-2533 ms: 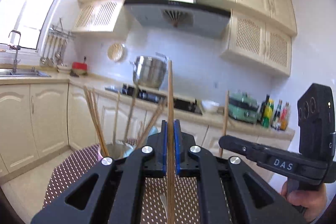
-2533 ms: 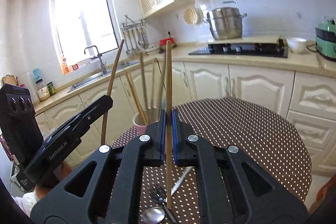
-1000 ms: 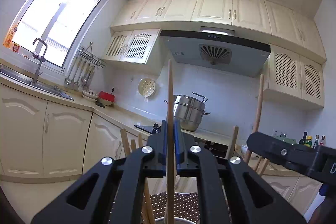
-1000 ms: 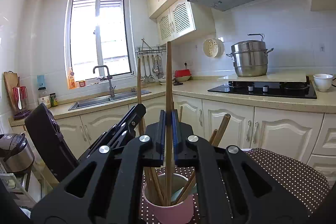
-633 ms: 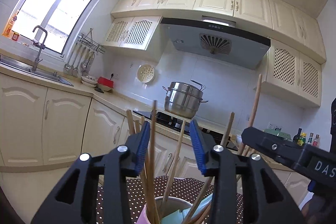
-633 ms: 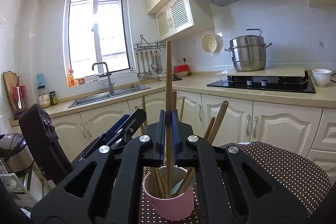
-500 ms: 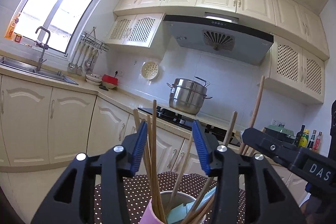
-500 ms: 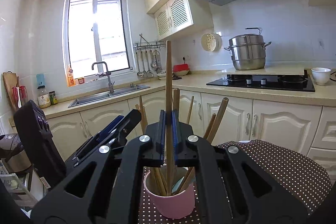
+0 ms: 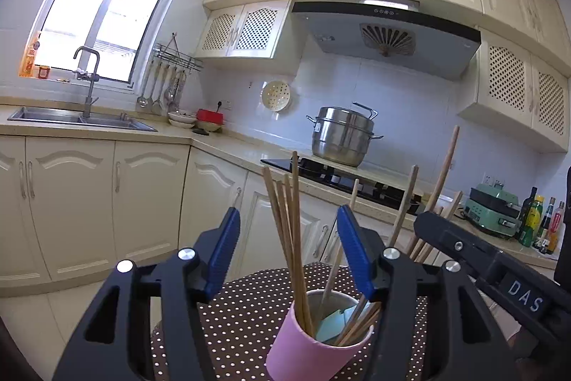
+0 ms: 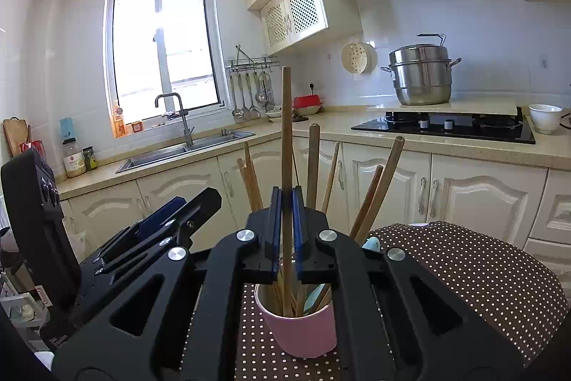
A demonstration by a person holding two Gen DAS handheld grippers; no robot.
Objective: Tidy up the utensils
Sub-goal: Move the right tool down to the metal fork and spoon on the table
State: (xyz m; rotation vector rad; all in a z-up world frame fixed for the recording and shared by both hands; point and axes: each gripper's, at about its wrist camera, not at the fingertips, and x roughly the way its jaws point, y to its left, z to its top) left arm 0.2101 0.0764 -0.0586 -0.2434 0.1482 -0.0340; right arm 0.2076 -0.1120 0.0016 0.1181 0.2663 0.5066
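Left tongs (image 9: 288, 256) now apart over pink cup (image 9: 314, 341); right tongs (image 10: 286, 231), clamped on chopstick (image 10: 286, 131).

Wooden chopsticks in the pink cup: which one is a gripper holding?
The tall, upright wooden chopstick, pinched by the right gripper, its tip down in the pink cup. The other chopsticks lean loose; the left gripper is open.

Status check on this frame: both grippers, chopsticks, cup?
Left gripper open, empty. Right gripper shut on chopstick, its tip inside pink cup. Nothing blocking.
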